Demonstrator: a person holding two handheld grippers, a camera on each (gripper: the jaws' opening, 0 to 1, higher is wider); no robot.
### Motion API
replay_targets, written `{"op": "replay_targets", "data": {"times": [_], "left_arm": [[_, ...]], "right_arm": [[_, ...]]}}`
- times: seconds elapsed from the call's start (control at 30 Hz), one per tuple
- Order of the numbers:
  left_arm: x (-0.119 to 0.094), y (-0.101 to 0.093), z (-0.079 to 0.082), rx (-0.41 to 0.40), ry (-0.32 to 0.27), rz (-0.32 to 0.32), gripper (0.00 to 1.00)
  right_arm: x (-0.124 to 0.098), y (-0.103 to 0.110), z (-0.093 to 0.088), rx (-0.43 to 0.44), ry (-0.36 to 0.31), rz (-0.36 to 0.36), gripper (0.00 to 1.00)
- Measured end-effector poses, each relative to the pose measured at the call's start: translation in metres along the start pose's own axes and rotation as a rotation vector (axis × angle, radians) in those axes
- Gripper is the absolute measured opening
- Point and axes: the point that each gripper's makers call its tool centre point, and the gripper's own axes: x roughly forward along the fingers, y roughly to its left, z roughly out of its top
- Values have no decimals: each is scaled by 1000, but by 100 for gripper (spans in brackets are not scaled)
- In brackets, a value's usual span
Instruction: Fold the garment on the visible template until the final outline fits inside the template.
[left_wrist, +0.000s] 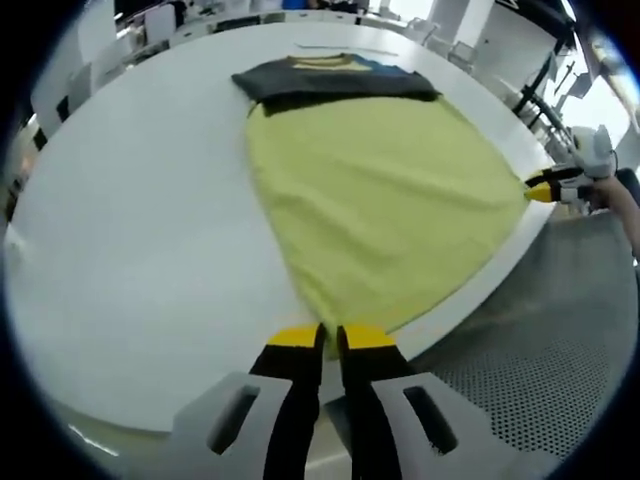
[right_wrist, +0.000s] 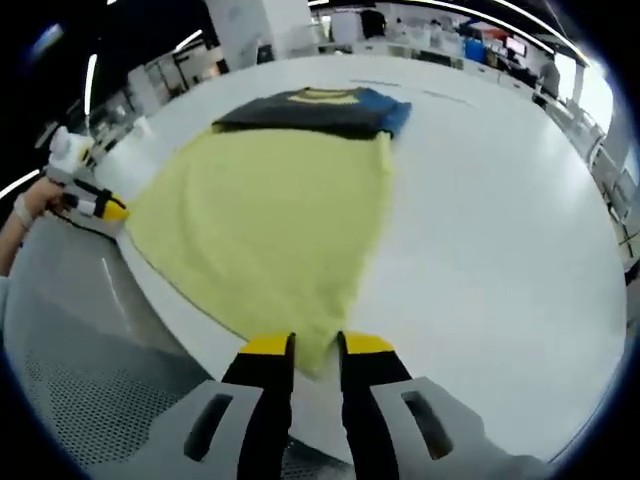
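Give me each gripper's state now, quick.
Left gripper: shut on a corner of the yellow-green cloth garment.
Right gripper: shut on its other near corner.

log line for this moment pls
left tool shut on yellow garment corner | right tool shut on other corner | dark folded part far

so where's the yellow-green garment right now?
The yellow-green garment is spread on the white table, its far end by the dark folded cloth, near corners pinched by both grippers' fingers.

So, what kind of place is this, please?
Probably a big open office or lab: a large white table holds a yellow garment, with desks and screens behind under ceiling lights, and perforated flooring below.
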Motion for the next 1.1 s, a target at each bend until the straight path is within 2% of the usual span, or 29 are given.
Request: {"op": "replay_targets", "data": {"times": [0.3,0.57,0.6,0.63,0.67,0.83,1.0,1.1], "left_arm": [[2,-1,0,36,39,-15,2],[3,0,0,73,51,-25,2],[4,0,0,77,54,-25,2],[4,1,0,82,57,-27,2],[4,1,0,83,61,-31,1],[5,1,0,82,72,-54,1],[5,0,0,84,76,-41,0],[5,2,0,37,56,-54,0]], "right_arm": [[0,-4,-1,-24,1,-4,12],[0,-4,0,-62,-6,8,11],[1,1,0,-68,-2,29,8],[2,13,1,-77,-3,85,4],[1,13,3,-61,-11,80,4],[-1,9,1,-71,-3,89,4],[1,7,2,-84,5,80,4],[0,4,2,-79,7,81,4]]}}
